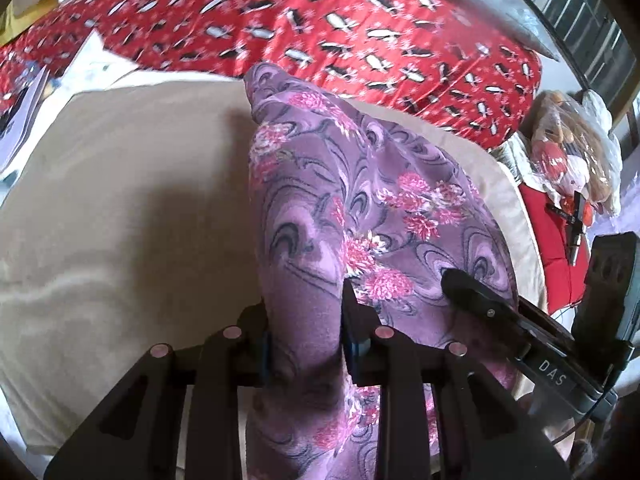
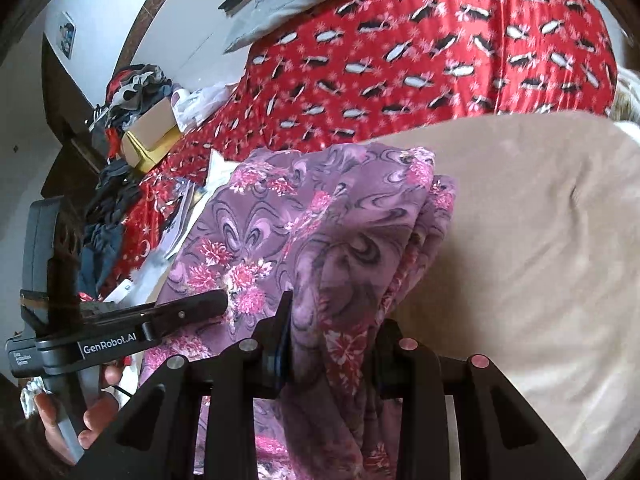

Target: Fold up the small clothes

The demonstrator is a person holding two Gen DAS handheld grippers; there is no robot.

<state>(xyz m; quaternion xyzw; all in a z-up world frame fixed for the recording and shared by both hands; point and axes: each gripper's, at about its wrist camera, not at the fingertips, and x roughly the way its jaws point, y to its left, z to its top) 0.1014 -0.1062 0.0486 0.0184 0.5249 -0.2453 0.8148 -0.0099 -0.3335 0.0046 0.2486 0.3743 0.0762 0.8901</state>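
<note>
Here I have both grippers clamped on the purple floral garment (image 1: 320, 208): my left gripper (image 1: 306, 336) pinches a bunched fold at lower centre of its view, my right gripper (image 2: 332, 344) grips another fold at lower centre of its own. The cloth hangs over the beige sheet (image 1: 120, 200), with the red patterned blanket (image 2: 440, 60) across the top.

Soft daylight in both views, maybe from a window (image 1: 584, 12) at the upper right of the left view, red patterned blanket (image 1: 320, 20) smeared by motion blur, dark shadow on the beige sheet (image 1: 132, 216), strong fisheye bending, black corners.
</note>
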